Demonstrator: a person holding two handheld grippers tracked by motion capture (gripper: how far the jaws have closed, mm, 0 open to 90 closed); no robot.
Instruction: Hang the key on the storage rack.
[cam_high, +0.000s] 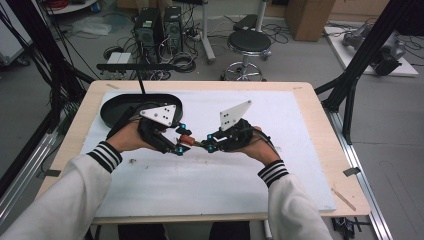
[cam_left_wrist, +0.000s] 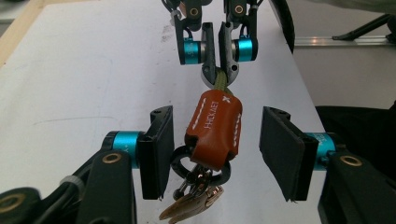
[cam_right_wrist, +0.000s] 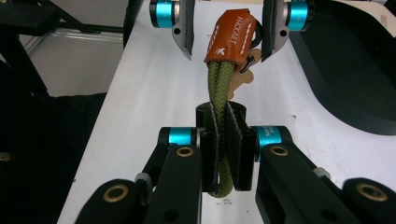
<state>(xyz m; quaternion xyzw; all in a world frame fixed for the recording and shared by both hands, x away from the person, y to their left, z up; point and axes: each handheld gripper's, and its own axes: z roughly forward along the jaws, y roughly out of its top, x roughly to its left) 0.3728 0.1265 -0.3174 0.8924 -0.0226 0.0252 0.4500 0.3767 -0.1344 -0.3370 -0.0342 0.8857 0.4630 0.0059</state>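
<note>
From the high view, I held my left gripper (cam_high: 178, 141) and my right gripper (cam_high: 210, 142) tip to tip above the middle of the white mat (cam_high: 300, 165), with the keychain (cam_high: 187, 140) strung between them, clear of the surface. Its long axis ran level across the table from one gripper to the other. A black tray (cam_high: 112, 107) sat behind my left hand, apart from the work.

In the left gripper view, my jaws stood either side of the brown leather tab (cam_left_wrist: 214, 128) with a gap showing at each pad, so they were not yet pressing on it. The tab pointed away from me toward the other gripper, the black ring (cam_left_wrist: 201, 170) and brass keys (cam_left_wrist: 194, 205) dangling at the near end. I judged the tab light, a little soft but firm enough to pinch across its flat faces; that looked the best place to take hold, since the keys would swing and slip.

In the right gripper view, my jaws were clamped on the olive cord loop (cam_right_wrist: 220, 121), which ran straight ahead into the leather tab (cam_right_wrist: 232, 35). The braided cord looked limp and grippy, so I reckoned it would hold well but let the heavier key end sag and twist.
</note>
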